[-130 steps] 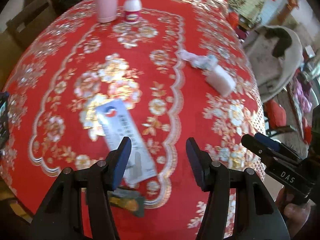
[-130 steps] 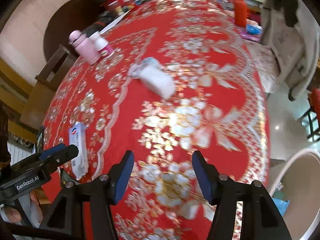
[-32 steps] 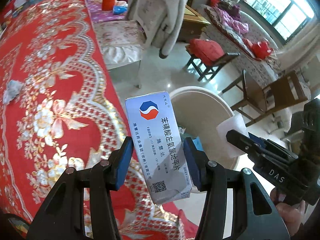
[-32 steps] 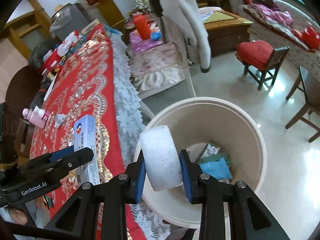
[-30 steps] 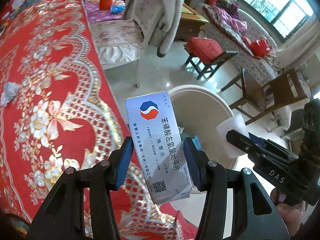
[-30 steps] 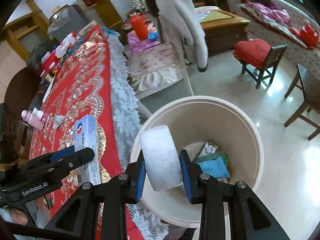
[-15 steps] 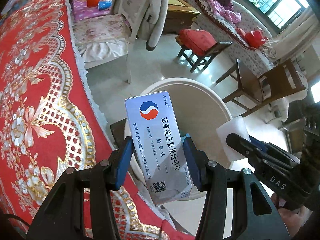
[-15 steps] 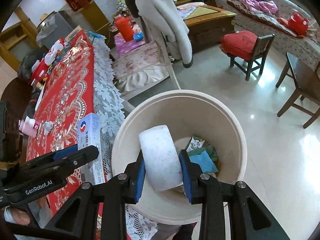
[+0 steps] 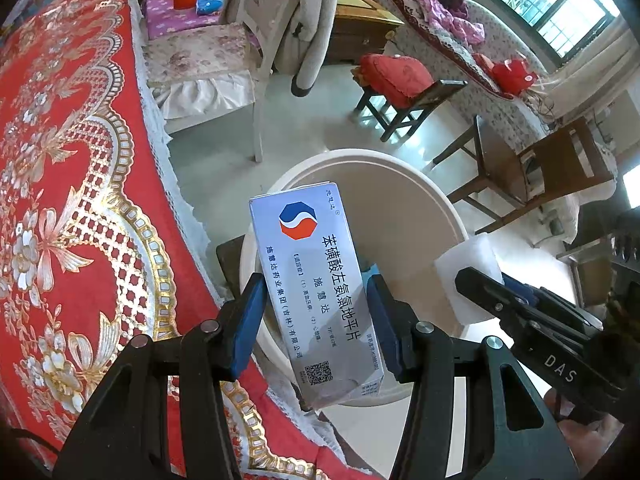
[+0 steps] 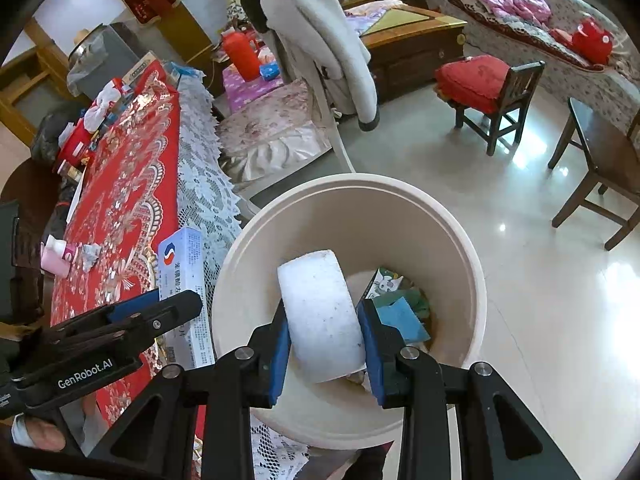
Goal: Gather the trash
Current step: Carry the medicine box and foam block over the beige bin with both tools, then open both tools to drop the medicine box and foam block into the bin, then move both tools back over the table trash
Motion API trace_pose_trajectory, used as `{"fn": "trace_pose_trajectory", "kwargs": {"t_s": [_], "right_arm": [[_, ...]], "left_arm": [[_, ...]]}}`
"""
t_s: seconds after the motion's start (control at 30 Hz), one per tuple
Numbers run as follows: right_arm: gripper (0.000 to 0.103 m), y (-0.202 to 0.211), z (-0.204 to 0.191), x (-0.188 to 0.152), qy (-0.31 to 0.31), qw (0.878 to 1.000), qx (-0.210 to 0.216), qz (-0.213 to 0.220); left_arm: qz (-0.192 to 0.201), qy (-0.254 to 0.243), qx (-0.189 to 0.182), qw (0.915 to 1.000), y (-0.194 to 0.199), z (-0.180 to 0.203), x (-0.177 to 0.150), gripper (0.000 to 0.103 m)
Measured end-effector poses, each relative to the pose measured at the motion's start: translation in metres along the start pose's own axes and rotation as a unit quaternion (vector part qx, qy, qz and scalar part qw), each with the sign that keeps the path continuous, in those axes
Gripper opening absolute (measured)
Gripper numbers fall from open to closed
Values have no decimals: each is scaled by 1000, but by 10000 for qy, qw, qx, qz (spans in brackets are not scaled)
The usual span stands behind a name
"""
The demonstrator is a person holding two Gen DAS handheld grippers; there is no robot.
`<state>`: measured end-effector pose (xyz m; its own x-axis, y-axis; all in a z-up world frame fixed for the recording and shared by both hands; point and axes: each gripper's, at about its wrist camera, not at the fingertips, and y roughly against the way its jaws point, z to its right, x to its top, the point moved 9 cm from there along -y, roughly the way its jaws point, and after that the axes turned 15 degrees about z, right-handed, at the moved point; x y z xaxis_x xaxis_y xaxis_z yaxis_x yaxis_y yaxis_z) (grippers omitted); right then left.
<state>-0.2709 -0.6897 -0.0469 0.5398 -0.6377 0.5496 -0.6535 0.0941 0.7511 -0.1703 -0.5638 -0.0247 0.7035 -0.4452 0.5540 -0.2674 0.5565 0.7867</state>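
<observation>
Your left gripper (image 9: 314,320) clamps the medicine box (image 9: 320,292) — your right gripper (image 10: 324,338) grips the white foam block (image 10: 320,312) — both above the bin (image 10: 460,248).

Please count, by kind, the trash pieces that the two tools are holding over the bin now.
Medicine box, in the left tool: 1
White foam block, in the right tool: 1
Total: 2, both above the beige bin.

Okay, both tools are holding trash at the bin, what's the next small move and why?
Probably open the right tool first: its white foam block hangs inside the rim of the beige bin, so it should drop in. The medicine box in the left tool can follow.
</observation>
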Motion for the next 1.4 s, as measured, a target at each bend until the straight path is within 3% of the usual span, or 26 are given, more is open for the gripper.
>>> {"fn": "trace_pose_trajectory", "kwargs": {"t_s": [0.2, 0.33, 0.43, 0.63, 0.83, 1.07, 1.4], "right_arm": [[31, -3, 3, -1, 10, 10000, -63, -32], [47, -4, 8, 0, -8, 9999, -157, -10], [48, -4, 11, 3, -59, 9998, -189, 20], [48, -6, 10, 5, -104, 9998, -177, -35], [49, -10, -13, 7, 44, 9999, 19, -94], [49, -23, -70, 9, 476, 9976, 468, -197], [50, -50, -189, -13, 1456, 9783, 1355, -589]], "left_arm": [[2, 166, -168, 9997, -4, 3, 1, 51], [-43, 272, -324, 9991, -6, 4, 1, 52], [-46, 365, -441, 9984, -5, 5, 3, 59], [28, 503, -457, 9977, 4, -1, 6, 60], [165, 558, -133, 9982, 28, -24, 2, 60], [290, 752, 398, 9959, 64, -75, -16, 60], [427, 1475, 1199, 9808, 138, -163, -68, 60]]}}
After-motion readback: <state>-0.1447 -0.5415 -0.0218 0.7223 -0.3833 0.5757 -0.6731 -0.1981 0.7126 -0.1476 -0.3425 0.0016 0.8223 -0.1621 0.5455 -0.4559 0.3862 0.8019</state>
